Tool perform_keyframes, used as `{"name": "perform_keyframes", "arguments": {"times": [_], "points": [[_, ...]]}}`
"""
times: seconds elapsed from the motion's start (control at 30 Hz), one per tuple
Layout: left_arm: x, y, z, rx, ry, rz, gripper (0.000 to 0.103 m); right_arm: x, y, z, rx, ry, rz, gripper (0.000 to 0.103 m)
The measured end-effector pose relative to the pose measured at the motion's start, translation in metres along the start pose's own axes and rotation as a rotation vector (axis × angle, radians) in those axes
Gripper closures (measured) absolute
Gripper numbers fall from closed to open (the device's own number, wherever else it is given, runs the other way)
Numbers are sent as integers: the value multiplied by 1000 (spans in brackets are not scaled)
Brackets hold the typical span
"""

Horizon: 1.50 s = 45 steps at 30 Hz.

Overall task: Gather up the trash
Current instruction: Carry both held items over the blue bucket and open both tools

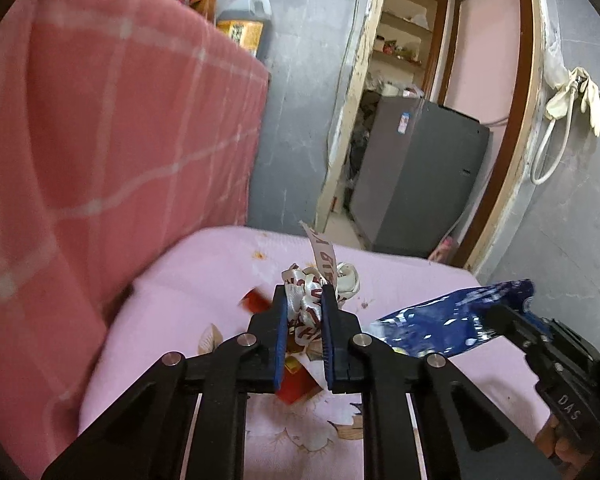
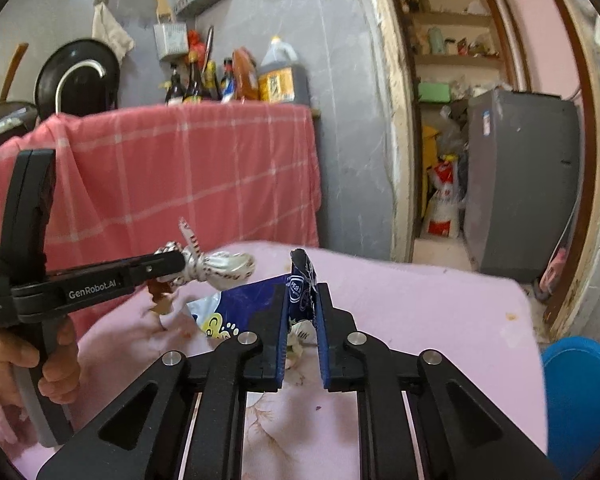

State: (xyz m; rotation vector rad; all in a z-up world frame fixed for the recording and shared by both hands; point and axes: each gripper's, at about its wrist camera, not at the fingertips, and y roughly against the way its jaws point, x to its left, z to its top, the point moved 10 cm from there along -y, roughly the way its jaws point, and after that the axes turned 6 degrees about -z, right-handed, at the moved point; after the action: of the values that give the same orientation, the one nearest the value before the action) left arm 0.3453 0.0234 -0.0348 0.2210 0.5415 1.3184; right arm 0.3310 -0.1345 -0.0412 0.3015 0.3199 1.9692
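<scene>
left claw (image 1: 305, 304) clamped on crumpled white wrapper (image 1: 306, 300) | right claw (image 2: 303, 304) clamped on blue foil bag (image 2: 300, 292) | both above pink worktop (image 2: 420, 312), red scraps (image 1: 296, 384) below

The left gripper (image 1: 305, 300) is seen closed on a crumpled white ribbon with red lettering (image 1: 314, 286), held above a pink tablecloth (image 1: 204, 280). A small red packet (image 1: 296, 384) lies below the jaws. At right, the right gripper (image 1: 496, 318) is clamped on a blue foil wrapper (image 1: 444, 320). A red checked cloth (image 1: 120, 120) hangs at left; a grey cabinet (image 1: 420, 176) stands in the doorway.
</scene>
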Motion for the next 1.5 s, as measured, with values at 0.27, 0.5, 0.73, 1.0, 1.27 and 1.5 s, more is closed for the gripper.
{"name": "perform_keyframes", "arguments": {"times": [0.27,0.5,0.73,1.0,1.27,1.5], "points": [[-17,19,11,-83,-2,23,91,-31,43,30,-156,-40,-102,92],[-56,29,24,-166,-50,-1,91,-65,89,55,-303,-50,-225,92],[-127,33,34,-242,-116,-63,91,-105,131,66,-401,-54,-351,92],[-219,12,31,-237,-172,-171,91,-171,178,54,-434,-82,-514,92],[-295,-24,10,-165,-204,-269,91,-243,204,24,-378,-169,-637,92],[-336,-63,-15,-62,-210,-314,91,-294,211,-4,-301,-263,-717,92]]}}
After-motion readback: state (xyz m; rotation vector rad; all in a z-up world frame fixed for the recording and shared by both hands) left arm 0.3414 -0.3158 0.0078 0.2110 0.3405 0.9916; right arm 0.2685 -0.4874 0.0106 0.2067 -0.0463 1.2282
